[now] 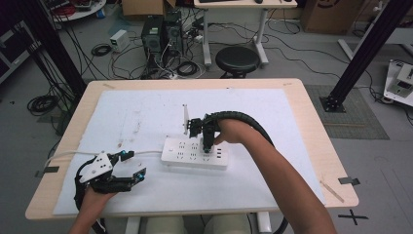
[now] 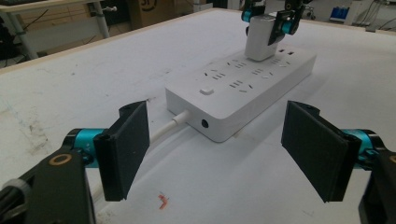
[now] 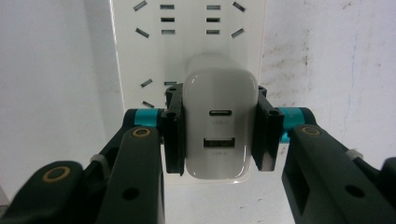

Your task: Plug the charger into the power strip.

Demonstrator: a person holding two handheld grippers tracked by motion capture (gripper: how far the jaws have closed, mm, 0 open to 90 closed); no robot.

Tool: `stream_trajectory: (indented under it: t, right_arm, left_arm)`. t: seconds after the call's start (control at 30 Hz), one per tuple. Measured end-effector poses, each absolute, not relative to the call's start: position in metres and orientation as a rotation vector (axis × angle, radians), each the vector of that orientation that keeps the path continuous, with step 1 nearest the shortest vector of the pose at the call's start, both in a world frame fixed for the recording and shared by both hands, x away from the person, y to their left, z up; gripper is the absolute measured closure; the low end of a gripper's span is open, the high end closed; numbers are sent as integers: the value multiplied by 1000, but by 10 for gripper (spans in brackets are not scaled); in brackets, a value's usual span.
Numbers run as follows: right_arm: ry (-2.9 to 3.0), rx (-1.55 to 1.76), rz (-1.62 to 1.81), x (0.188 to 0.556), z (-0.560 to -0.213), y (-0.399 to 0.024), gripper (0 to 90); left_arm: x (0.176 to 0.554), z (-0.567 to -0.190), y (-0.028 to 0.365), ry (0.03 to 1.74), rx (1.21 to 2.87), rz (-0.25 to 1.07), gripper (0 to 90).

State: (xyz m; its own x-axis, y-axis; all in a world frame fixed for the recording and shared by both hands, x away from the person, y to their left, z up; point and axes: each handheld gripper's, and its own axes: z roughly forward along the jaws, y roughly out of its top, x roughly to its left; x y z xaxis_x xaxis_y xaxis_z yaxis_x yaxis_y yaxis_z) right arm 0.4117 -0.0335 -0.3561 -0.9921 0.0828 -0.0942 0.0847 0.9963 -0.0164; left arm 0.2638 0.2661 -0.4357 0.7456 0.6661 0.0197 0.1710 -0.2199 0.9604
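We see the counter [image 1: 311,146], wood-edged w/ a white sheet [image 1: 136,112] over most of it. Mid-counter lies a white power strip [image 1: 187,156], long side running left-right, its white cord [image 1: 146,153] leaving the left end toward the left gripper. In the left gripper view the strip's end face shows a round port and the cord plug, plus a button on top.

Our right gripper [image 3: 219,135] comes down over the strip's right half, jaws pinching a white charger [image 3: 219,130] on both sides. The charger sits on the strip; two ports face the camera, one oval, one rectangular. Whether its pins are fully in, we can't tell.

Our left gripper [image 2: 217,149] rests at the counter's front-left, well apart from the strip, jaws spread wide w/ nothing between.

Smallest: a red scrap [image 2: 163,200] on the sheet just ahead of the left jaws.
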Motion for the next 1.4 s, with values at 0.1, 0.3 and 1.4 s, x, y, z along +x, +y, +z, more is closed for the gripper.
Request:
stream_trajectory:
  t: [0.1,0.3,1.4]
  right_arm:
    - [3044,111,-36,412,-356,-33,641]
    - [3049,125,-40,413,-357,-32,643]
    - [3025,128,89,412,-362,-41,600]
  left_arm:
    - [265,-437,266,662,1753,525,236]
    - [267,-440,262,654,1755,516,236]
    - [265,-435,267,666,1742,532,236]
